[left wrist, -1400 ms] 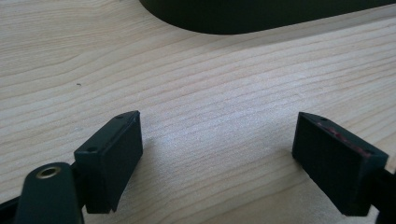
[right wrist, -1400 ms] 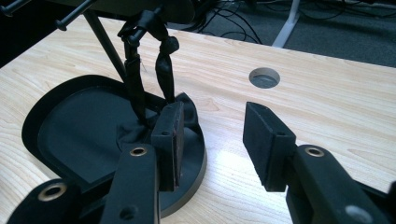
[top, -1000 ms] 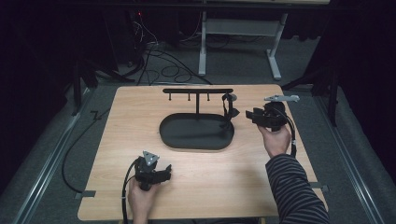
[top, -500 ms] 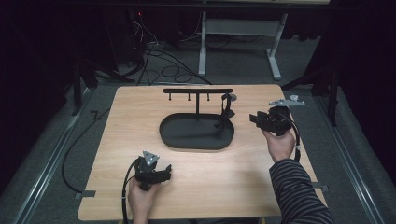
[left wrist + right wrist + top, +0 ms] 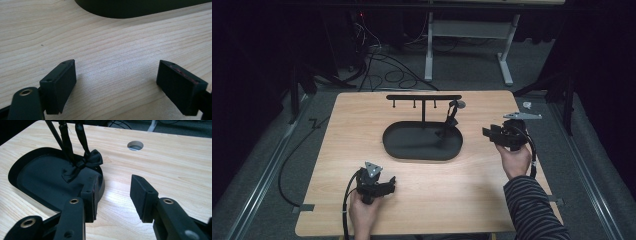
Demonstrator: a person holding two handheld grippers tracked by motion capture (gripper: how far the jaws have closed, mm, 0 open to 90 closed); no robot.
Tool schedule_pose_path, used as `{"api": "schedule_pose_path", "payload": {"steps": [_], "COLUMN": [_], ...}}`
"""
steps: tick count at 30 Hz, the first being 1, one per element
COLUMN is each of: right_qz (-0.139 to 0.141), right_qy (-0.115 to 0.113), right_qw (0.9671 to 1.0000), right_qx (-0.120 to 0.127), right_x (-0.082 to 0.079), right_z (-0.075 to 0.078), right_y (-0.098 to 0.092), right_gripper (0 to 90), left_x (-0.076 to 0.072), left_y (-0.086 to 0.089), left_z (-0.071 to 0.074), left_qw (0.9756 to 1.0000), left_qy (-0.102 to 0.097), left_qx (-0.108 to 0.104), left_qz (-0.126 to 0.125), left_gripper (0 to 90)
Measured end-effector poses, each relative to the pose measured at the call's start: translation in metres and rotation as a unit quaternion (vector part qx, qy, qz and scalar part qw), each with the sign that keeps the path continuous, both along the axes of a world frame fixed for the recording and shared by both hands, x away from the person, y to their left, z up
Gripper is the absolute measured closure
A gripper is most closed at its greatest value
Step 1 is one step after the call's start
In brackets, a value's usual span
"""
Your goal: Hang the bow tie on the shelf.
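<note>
Backing off from the stand, the right hand-held gripper (image 5: 496, 135) now sits farther toward the desk's right edge and nearer the person than a second ago, while the left hand-held gripper (image 5: 382, 186) has not shifted.

At the left, that left hand-held gripper rests low near the front of the desk (image 5: 337, 150), released, its jaws spread wide over bare wood and holding nothing. In the middle stands the black oval tray (image 5: 412, 145) with its T-shaped hanger bar (image 5: 424, 97); the black bow tie (image 5: 86, 162) hangs from the bar's right end, its bow lying on the tray's right side. At the right, the right hand-held gripper is also released and empty, jaws apart, just beside the tray rim.

The hanging step looks finished; the next move probably calls only for a clean retreat.
</note>
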State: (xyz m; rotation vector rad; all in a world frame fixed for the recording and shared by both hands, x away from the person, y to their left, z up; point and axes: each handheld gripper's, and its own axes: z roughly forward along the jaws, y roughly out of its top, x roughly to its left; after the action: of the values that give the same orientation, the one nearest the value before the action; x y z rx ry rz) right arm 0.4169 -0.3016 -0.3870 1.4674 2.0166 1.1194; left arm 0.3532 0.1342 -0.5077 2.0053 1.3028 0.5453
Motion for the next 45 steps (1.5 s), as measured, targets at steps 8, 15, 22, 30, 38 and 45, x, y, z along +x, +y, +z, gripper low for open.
{"api": "schedule_pose_path", "payload": {"steps": [8, 15, 22, 30, 38, 45], "right_qz": [0.000, -0.004, -0.009, -0.014, -0.015, -0.019], "right_qy": [0.004, 0.008, 0.010, 0.015, 0.026, 0.028], "right_qw": [1.0000, 0.9999, 0.9998, 0.9997, 0.9994, 0.9992], "right_qx": [0.005, 0.008, 0.012, 0.017, 0.017, 0.020], "right_x": [-0.004, -0.007, -0.012, -0.016, -0.018, -0.022], "right_z": [-0.005, -0.010, -0.015, -0.019, -0.028, -0.030], "right_y": [-0.002, -0.006, -0.011, -0.016, -0.018, -0.020], "right_gripper": [60.0, 59.9, 59.8, 59.7, 59.5, 59.6], "left_x": [0.000, 0.000, 0.000, 0.000, 0.000, 0.000], "left_y": [0.000, 0.000, 0.000, 0.000, 0.000, 0.000], "left_z": [0.000, 0.000, 0.000, 0.000, 0.000, 0.000], "left_qw": [1.0000, 1.0000, 1.0000, 1.0000, 1.0000, 1.0000], "left_qy": [0.000, 0.000, 0.000, 0.000, 0.000, 0.000], "left_qx": [0.000, 0.000, 0.000, 0.000, 0.000, 0.000], "left_qz": [0.000, 0.000, 0.000, 0.000, 0.000, 0.000], "left_gripper": [16.4, 16.4, 16.4, 16.4, 16.4, 16.4]}}
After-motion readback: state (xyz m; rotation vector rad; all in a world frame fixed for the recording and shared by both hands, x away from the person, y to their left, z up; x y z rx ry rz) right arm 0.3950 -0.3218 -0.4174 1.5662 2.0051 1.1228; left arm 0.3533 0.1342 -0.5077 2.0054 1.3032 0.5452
